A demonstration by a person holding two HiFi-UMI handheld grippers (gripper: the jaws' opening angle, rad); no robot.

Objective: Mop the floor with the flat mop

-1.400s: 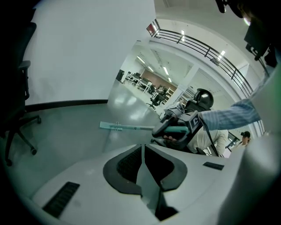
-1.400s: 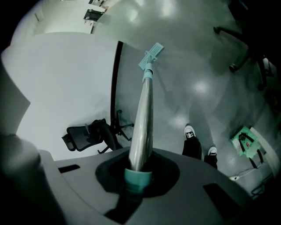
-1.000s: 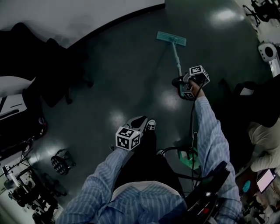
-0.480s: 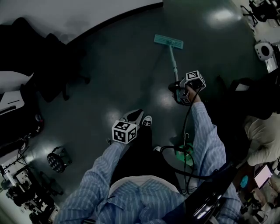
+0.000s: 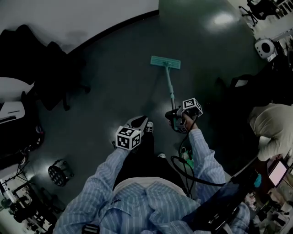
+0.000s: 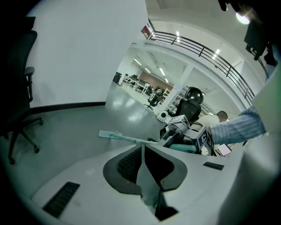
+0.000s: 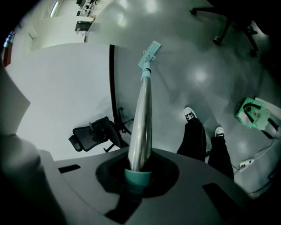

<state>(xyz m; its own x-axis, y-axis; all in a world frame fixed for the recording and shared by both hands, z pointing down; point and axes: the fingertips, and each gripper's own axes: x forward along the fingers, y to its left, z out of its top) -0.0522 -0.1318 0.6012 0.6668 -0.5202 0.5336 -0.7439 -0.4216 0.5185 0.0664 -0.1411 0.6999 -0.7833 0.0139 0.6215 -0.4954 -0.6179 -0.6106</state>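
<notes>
Flat mop [image 5: 170, 89] stretched out ahead of the person, gripped at its near end by the right gripper [image 5: 176, 119].

The right gripper's jaws are clamped round the teal collar at the bottom of the metal handle [image 7: 142, 110], and the pole runs straight away from them, forward and a little to the person's left, sloping down to the dark glossy floor [image 5: 114, 77]. The teal mop head [image 5: 165, 62] lies flat there, set crosswise to the handle and near the base of the white wall [image 5: 68, 13]. The left gripper [image 5: 141, 120] hangs just above the person's shoes [image 7: 189, 114] with its jaws pressed together on nothing, well apart from the pole. A black office chair [image 7: 94, 132] stands by the wall to the left of the mop.
</notes>
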